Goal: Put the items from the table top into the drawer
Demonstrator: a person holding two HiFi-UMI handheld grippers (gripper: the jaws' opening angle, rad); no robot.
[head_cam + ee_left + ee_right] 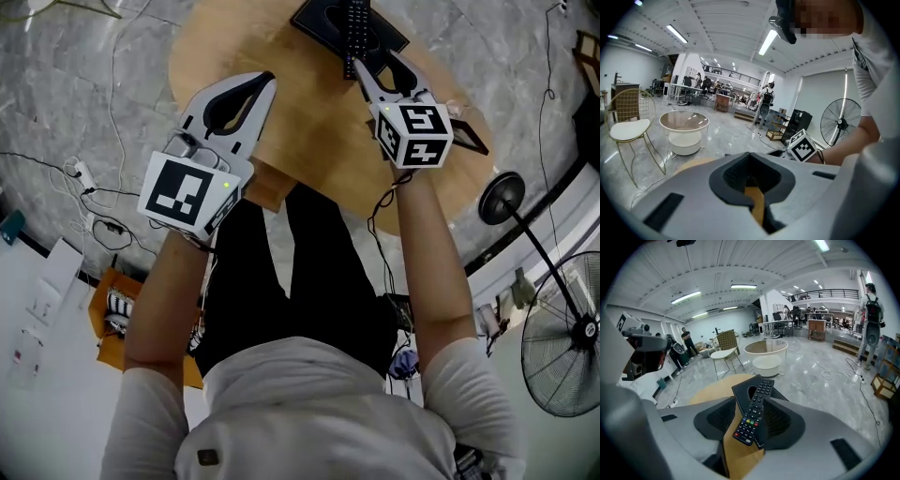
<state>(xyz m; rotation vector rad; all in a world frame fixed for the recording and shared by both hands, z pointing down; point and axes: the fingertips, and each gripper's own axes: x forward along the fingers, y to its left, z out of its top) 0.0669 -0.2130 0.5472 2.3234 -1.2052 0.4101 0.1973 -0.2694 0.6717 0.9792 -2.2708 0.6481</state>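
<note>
Round wooden table (300, 98) | remote (754, 413) just ahead of open right tongs (380, 67), ungripped | left tongs (263, 85) closed, empty

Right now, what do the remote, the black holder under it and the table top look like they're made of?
Remote: likely hard plastic, matte black, with coloured, rubbery-looking buttons.
Black holder: probably leather or faux leather, going by the pale stitching along its edge.
Table top: wood or wood veneer, light tan and smooth; the grain is too faint to confirm.
</note>
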